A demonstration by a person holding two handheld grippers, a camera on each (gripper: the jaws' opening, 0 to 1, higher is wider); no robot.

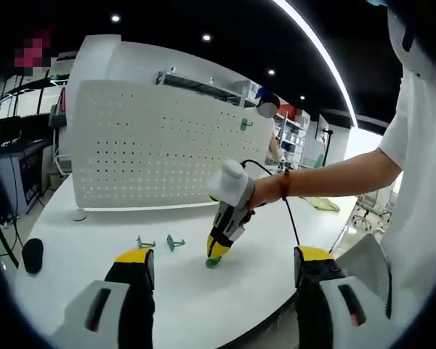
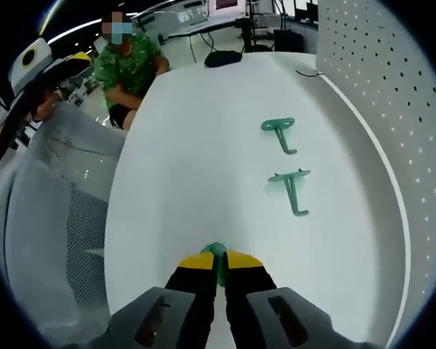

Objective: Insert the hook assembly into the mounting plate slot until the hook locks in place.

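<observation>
The right gripper [image 2: 218, 263] is clenching a small green hook [image 2: 216, 251] against the white table [image 2: 174, 160], while the left gripper [image 1: 221, 260] is hanging released. Beyond, two more green hooks [image 2: 291, 190] are lying near the white pegboard [image 1: 160, 142].

The table [image 2: 182, 145] looks smooth, white and faintly glossy, catching soft glare. The pegboard [image 1: 167, 145] at upper centre of the left gripper view appears as matt white perforated sheet, likely painted metal. The hooks [image 2: 280, 134] look like green moulded plastic with a dull sheen. The chair [image 2: 65, 211] at left shows white mesh cloth.
</observation>
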